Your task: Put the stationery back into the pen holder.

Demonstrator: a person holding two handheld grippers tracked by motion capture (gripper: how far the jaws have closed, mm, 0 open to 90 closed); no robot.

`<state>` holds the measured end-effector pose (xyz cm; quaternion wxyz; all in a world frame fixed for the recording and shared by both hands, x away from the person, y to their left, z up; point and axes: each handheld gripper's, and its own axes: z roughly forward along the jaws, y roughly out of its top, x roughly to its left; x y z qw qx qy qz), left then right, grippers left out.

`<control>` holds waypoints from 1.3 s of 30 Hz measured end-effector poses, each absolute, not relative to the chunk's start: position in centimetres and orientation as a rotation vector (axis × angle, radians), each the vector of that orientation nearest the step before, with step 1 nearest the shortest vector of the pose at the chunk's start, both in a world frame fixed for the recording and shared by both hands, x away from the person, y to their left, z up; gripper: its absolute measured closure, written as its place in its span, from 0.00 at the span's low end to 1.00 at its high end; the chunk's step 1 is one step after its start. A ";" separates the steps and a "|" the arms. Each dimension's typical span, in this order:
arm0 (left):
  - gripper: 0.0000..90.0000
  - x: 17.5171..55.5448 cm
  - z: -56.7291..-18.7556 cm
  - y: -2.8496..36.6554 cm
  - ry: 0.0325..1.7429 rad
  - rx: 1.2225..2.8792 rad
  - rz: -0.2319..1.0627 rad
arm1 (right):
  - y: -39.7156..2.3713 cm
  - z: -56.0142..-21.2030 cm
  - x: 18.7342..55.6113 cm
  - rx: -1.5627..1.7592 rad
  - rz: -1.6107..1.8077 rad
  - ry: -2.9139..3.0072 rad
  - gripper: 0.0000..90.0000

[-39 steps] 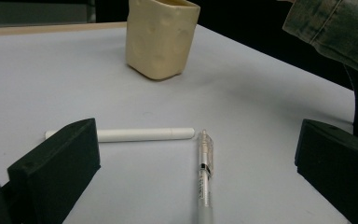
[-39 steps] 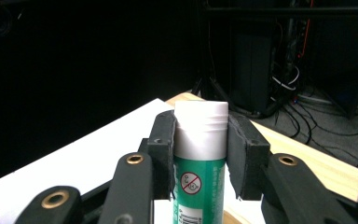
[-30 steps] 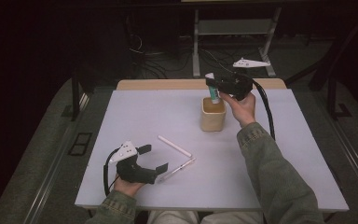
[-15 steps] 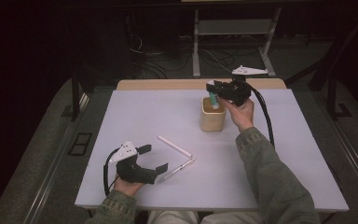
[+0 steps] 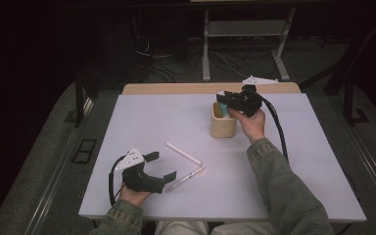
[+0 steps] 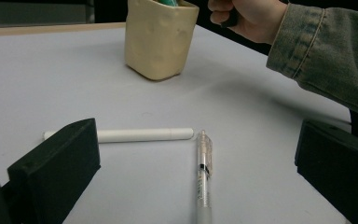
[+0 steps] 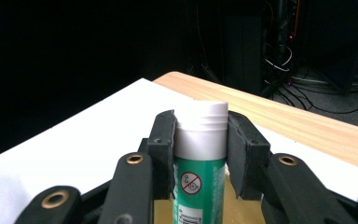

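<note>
My right gripper is shut on a green glue stick with a white cap, held upright with its lower end inside the cream cup. In the high view the right gripper sits over the cup's rim at the table's far middle. My left gripper rests open at the near left. A white pen and a clear pen lie on the table just ahead of its jaws, forming a corner. Nothing is between the left jaws.
The white table has a wooden strip along its far edge. A metal stand and cables sit on the dark floor beyond. The right sleeve crosses the table's near right part.
The right gripper has sunk with the glue stick, lowering it into the cup. The left gripper and both pens have stayed put.
</note>
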<state>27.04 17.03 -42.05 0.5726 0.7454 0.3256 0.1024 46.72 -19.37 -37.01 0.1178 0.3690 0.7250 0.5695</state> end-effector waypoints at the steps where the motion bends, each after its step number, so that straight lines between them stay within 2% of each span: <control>1: 0.00 27.0 -42.0 17.0 0.763 1.748 0.240 | -19.4 -37.0 46.7 1.080 1.666 2.121 0.72; 13: 0.00 27.0 -42.0 17.0 0.764 1.750 0.242 | -19.2 -37.7 46.4 1.104 1.612 2.138 0.69; 16: 0.00 27.0 -42.1 17.0 0.765 1.749 0.241 | -19.1 -37.3 46.2 1.105 1.620 2.108 0.52; 29: 0.00 27.0 -42.1 17.0 0.767 1.751 0.241 | -19.2 -34.7 45.1 1.070 1.597 2.101 0.35; 32: 0.00 27.0 -42.1 17.0 0.770 1.751 0.240 | -19.3 -33.9 45.1 1.096 1.593 2.162 0.26; 36: 0.00 27.0 -42.1 17.0 0.771 1.752 0.241 | -19.1 -33.3 44.9 1.101 1.577 2.194 0.22; 37: 0.00 27.0 -42.1 17.0 0.769 1.755 0.242 | -18.9 -32.9 44.8 1.080 1.560 2.225 0.16; 39: 0.00 27.0 -42.1 17.0 0.771 1.751 0.240 | -18.6 -32.4 44.6 1.074 1.531 2.258 0.13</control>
